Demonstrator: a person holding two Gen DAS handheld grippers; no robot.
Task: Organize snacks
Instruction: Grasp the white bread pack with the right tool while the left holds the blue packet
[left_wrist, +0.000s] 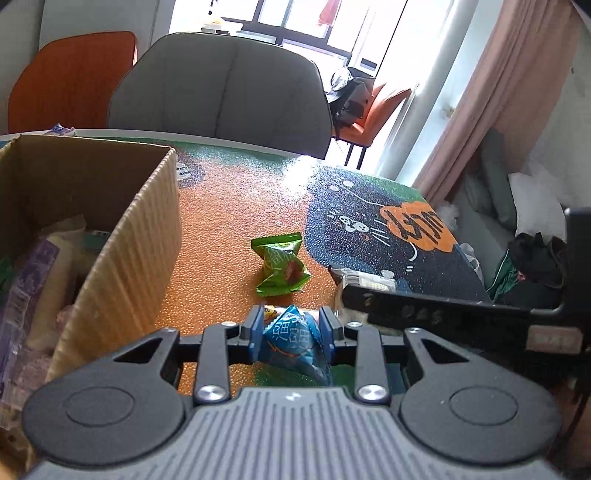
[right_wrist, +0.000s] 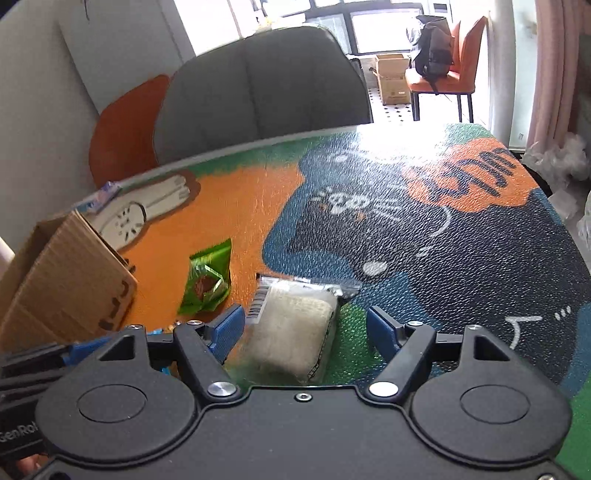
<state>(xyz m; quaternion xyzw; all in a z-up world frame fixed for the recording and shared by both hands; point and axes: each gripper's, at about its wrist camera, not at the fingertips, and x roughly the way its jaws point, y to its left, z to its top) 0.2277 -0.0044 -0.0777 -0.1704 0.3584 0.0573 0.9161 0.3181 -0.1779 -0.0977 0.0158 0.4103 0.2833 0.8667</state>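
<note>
Left claw: clamped on blue snack packet, lower centre.
Right claw: apart, straddling pale packet on bench.
Green packet: centre, beside cardboard box.

Cardboard box cut off left

Two handheld grippers, black bodies showing blue finger pads

The left gripper is showing a grey ribbed housing behind black linkage arms, two round black discs flanking it, silver screws at the pivots. The right gripper is wearing a smooth black housing with matching discs and screws; white lettering is showing at its left edge.
</note>
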